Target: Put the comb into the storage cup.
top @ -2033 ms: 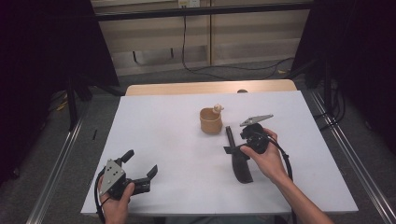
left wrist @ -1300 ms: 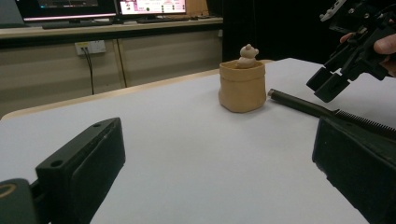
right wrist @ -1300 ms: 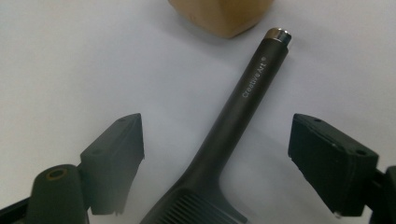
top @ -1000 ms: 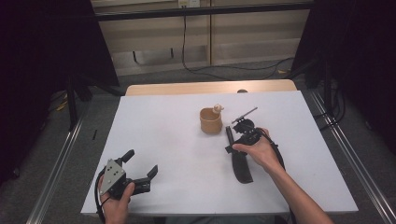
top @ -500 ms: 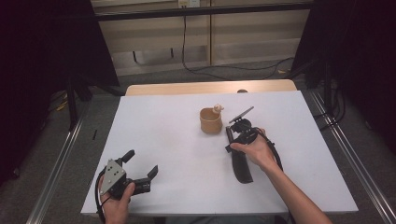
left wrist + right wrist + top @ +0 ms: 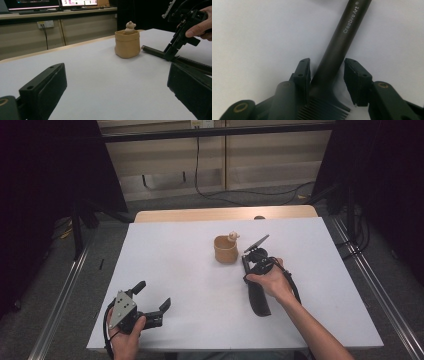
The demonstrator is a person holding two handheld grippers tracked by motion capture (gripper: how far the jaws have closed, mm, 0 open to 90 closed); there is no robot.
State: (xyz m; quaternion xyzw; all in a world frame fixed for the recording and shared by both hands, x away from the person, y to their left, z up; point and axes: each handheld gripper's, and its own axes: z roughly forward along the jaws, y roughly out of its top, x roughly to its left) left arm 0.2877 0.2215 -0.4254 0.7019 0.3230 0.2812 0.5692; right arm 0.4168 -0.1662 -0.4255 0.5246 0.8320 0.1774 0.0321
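Two hand-held grippers, one black comb between the right one's jaws.

Your right hand-held gripper (image 6: 246,263) straddles the comb (image 6: 337,57) where handle meets teeth; its jaws stand apart, not yet clamped. The comb lies flat on the white surface (image 6: 190,270), just right of the tan pot (image 6: 225,249). It looks light, stiff and smooth, so squeeze the round handle squarely or it may roll. Your left hand-held gripper (image 6: 150,300) rests at the near left, jaws apart and empty.
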